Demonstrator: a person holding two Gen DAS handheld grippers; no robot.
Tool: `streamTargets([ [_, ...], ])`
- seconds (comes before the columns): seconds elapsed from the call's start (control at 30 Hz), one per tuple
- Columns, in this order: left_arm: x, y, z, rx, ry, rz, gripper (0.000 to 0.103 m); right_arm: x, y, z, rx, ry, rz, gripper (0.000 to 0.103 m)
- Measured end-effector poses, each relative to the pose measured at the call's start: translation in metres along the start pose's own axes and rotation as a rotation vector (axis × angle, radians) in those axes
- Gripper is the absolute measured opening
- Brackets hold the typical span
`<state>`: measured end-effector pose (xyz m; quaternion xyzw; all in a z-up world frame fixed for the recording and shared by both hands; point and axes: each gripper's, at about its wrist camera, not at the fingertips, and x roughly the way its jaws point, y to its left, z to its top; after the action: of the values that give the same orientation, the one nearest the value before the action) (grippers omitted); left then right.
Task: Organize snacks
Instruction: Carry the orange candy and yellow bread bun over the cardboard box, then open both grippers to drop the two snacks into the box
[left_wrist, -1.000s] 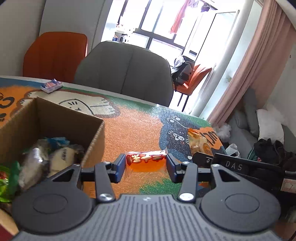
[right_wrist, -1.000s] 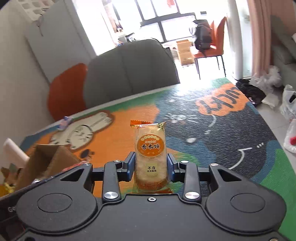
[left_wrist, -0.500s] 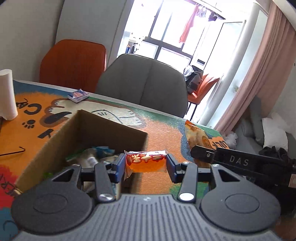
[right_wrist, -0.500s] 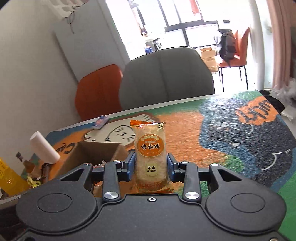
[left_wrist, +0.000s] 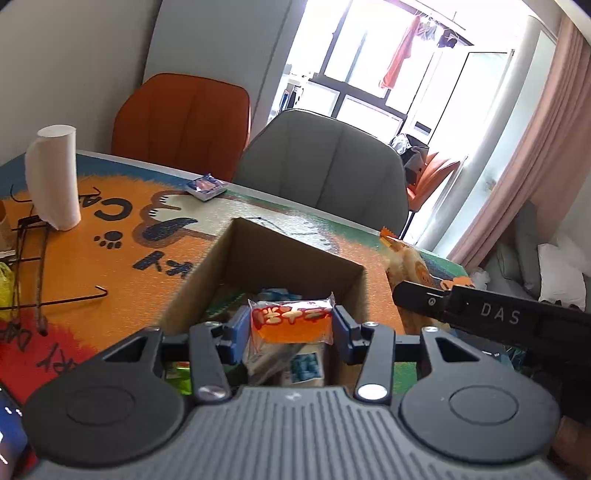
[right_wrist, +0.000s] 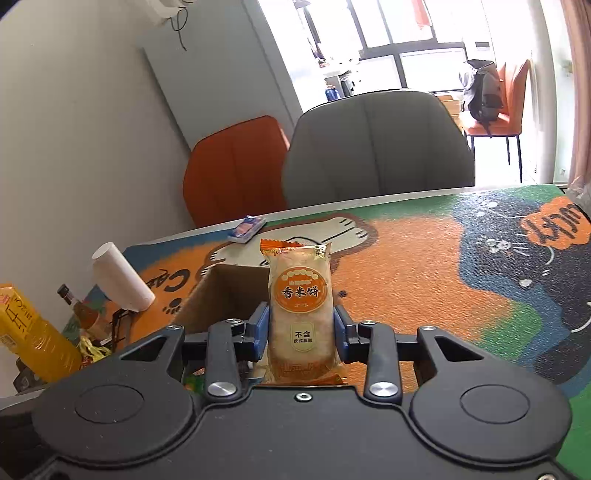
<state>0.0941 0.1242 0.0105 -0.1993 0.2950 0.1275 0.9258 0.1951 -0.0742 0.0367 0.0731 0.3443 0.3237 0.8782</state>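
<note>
My left gripper (left_wrist: 291, 328) is shut on a small orange snack packet (left_wrist: 291, 321) and holds it over the open cardboard box (left_wrist: 288, 258), which has several wrapped snacks inside. My right gripper (right_wrist: 300, 334) is shut on an upright rice cracker packet (right_wrist: 300, 306) with an orange round label. It is just right of the box (right_wrist: 218, 295), above the table mat. In the left wrist view the right gripper's body (left_wrist: 498, 317) and its packet (left_wrist: 406, 262) show beside the box's right wall.
A paper towel roll (left_wrist: 53, 177), a black wire rack (left_wrist: 33, 266) and a small blue packet (left_wrist: 206, 186) lie on the cartoon mat (right_wrist: 424, 273). A yellow drink carton (right_wrist: 29, 332) and a bottle (right_wrist: 79, 310) stand at the left. Orange and grey chairs (left_wrist: 325, 173) line the far edge.
Both grippers have moved left with their packets. My left gripper went from beside the box to over its opening. The right gripper has come up next to the box.
</note>
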Motion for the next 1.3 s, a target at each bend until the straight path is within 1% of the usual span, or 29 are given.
streamTargets([
  [0.23,-0.004,0.022,0.003,0.0,0.01,0.023,0.046,0.008,0.02,-0.003,-0.007,0.008,0.02,0.034],
  [0.37,0.0,0.029,0.004,-0.008,0.028,0.024,0.048,0.013,0.024,-0.005,-0.005,0.016,0.025,0.034],
  [0.47,0.001,0.034,0.004,-0.03,0.027,0.036,0.054,0.017,0.028,-0.006,-0.01,0.022,0.025,0.034],
  [0.57,-0.003,0.037,0.006,-0.04,0.018,0.023,0.061,0.021,0.03,-0.006,-0.01,0.028,0.022,0.034],
  [0.7,-0.01,0.041,0.008,-0.042,-0.001,0.035,0.066,0.024,0.032,-0.006,-0.005,0.032,0.029,0.034],
  [0.8,-0.013,0.044,0.009,-0.046,0.001,0.04,0.068,0.027,0.033,-0.005,0.008,0.037,0.048,0.034],
  [0.83,-0.014,0.045,0.009,-0.046,0.002,0.044,0.069,0.028,0.032,-0.004,0.021,0.036,0.067,0.035],
  [0.87,-0.013,0.047,0.009,-0.046,0.002,0.05,0.07,0.03,0.033,-0.003,0.032,0.036,0.092,0.04],
  [0.9,-0.014,0.048,0.008,-0.046,0.002,0.055,0.071,0.031,0.034,-0.002,0.039,0.039,0.101,0.044],
  [0.93,-0.013,0.049,0.009,-0.046,0.002,0.06,0.072,0.032,0.034,-0.002,0.04,0.041,0.1,0.053],
  [0.97,-0.013,0.049,0.008,-0.046,0.003,0.066,0.073,0.031,0.035,-0.002,0.038,0.032,0.093,0.057],
  [1.07,-0.012,0.049,0.007,-0.041,0.006,0.075,0.077,0.028,0.034,-0.003,0.03,0.027,0.082,0.057],
  [1.3,-0.008,0.037,0.003,-0.002,0.015,0.072,0.085,0.013,0.015,-0.005,0.035,0.029,0.047,0.057],
])
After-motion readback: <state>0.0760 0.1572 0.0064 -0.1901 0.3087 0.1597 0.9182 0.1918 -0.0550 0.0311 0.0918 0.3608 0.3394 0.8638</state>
